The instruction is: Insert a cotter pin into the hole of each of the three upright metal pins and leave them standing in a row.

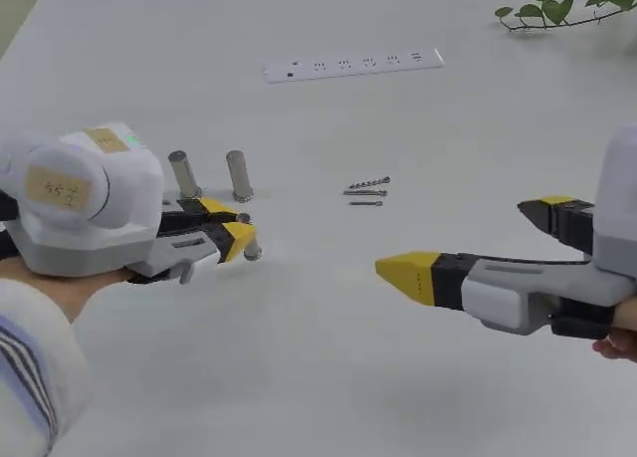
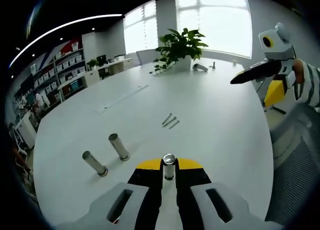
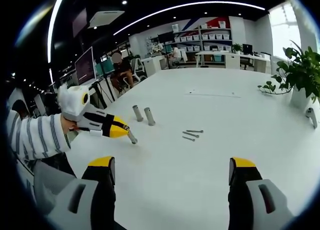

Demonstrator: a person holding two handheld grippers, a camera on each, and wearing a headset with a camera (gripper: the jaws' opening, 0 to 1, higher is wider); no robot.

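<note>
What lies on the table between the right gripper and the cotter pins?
Nothing: the stretch from the right gripper to the cotter pins is bare white table, plain in the right gripper view and the head view.

A white bench (image 1: pixel 328 357) is recorded as the work surface. A white power strip (image 1: pixel 353 65) is laid flat towards its far side. A leafy green plant (image 1: pixel 562 4) is noted at the far right corner. Shelving (image 3: pixel 220 29) and a person (image 3: pixel 121 72) are observed beyond the bench, and bright windows (image 2: pixel 215 19) behind the plant.
</note>
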